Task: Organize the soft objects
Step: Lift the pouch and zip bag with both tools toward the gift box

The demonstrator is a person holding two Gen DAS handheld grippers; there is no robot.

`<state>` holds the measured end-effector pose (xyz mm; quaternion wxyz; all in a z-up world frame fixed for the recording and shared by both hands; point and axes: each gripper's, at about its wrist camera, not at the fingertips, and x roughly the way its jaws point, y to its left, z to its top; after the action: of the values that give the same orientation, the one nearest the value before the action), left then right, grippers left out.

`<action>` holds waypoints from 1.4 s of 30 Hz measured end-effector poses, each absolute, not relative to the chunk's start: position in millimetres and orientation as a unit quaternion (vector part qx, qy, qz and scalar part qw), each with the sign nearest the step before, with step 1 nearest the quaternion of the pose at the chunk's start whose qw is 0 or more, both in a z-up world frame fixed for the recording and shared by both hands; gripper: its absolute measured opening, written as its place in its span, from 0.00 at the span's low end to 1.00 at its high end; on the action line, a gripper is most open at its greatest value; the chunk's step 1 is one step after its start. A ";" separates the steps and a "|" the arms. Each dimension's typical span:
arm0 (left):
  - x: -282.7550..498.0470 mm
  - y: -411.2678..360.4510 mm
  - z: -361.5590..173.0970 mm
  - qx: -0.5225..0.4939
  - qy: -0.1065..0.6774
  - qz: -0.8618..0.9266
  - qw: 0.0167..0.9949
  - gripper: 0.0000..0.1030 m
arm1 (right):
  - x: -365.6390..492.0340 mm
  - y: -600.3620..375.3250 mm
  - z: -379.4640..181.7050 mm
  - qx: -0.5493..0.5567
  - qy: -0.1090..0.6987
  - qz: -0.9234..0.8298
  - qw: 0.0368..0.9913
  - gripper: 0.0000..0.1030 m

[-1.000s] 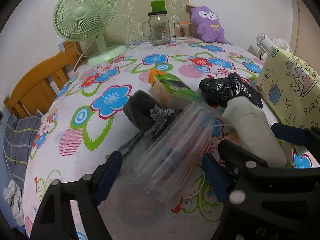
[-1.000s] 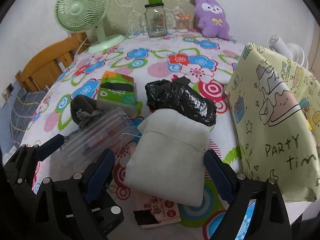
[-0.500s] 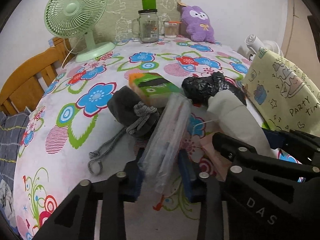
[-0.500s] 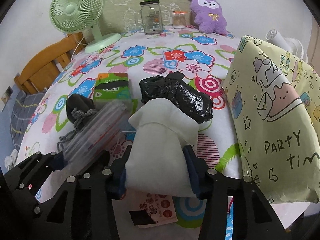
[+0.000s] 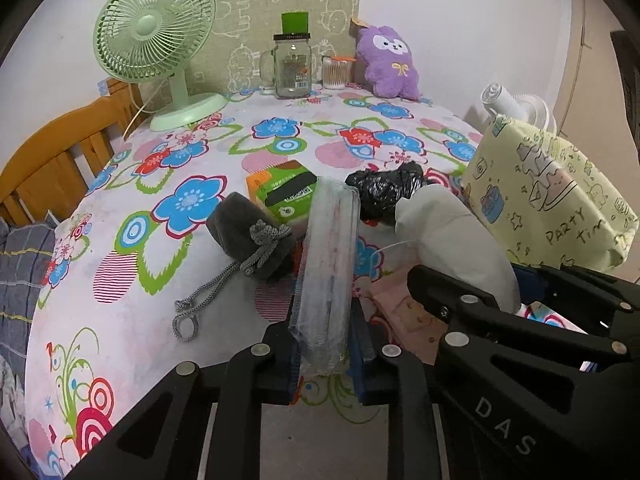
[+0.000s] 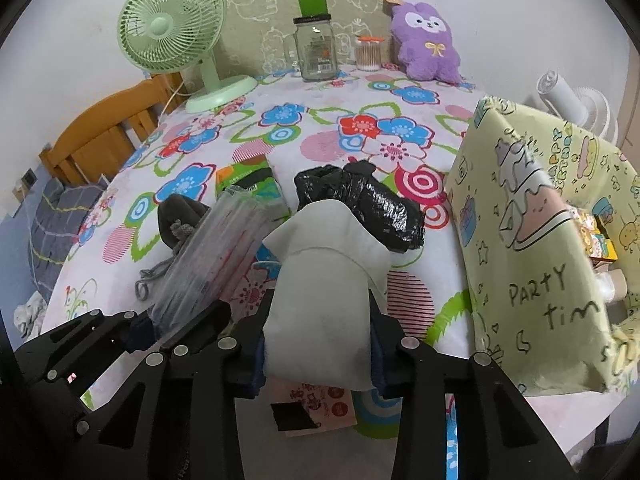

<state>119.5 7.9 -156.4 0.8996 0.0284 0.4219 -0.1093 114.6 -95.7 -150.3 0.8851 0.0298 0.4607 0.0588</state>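
My left gripper (image 5: 325, 354) is shut on a clear plastic pack (image 5: 329, 268) and holds it tilted up off the flowered tablecloth. My right gripper (image 6: 318, 354) is shut on a white soft pouch (image 6: 326, 280) and holds it lifted. The pack also shows in the right wrist view (image 6: 208, 260), and the pouch in the left wrist view (image 5: 452, 240). A grey drawstring pouch (image 5: 250, 236), a green tissue pack (image 5: 286, 196) and a crumpled black plastic bag (image 6: 360, 204) lie on the table just beyond the grippers. A yellow "Party Time" gift bag (image 6: 532, 248) stands open at the right.
A green desk fan (image 5: 156, 44), a glass jar (image 5: 292, 68), a cotton-swab cup (image 5: 336, 74) and a purple plush (image 5: 388, 64) stand at the far edge. A pink flat packet (image 6: 316, 404) lies under the right gripper. A wooden chair (image 5: 48, 168) stands at the left.
Both grippers have closed: the left on the clear plastic pack, the right on the white pouch. Both things are now lifted and tilted up from the table.
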 end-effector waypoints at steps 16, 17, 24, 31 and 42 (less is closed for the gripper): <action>103.0 1.8 -114.4 0.001 0.391 -0.097 0.915 0.19 | 100.1 -104.2 -103.7 0.024 0.419 0.065 0.905 0.41; 101.7 0.9 -111.9 0.002 0.389 -0.097 0.916 0.19 | 99.0 -104.8 -100.7 0.022 0.417 0.065 0.907 0.41; 97.3 -6.5 -93.0 0.009 0.375 -0.095 0.922 0.19 | 93.1 -112.3 -81.4 0.023 0.401 0.069 0.913 0.41; 95.3 -13.4 -73.4 0.010 0.358 -0.095 0.929 0.19 | 90.3 -120.8 -60.6 0.025 0.382 0.072 0.921 0.41; 94.9 -26.2 -51.8 0.009 0.343 -0.091 0.935 0.19 | 91.1 -133.5 -36.7 0.024 0.362 0.078 0.929 0.41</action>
<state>94.9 -26.2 -51.8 0.9347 0.0094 0.3433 -0.0914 91.1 -133.5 -36.7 0.9286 0.0237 0.3620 0.0776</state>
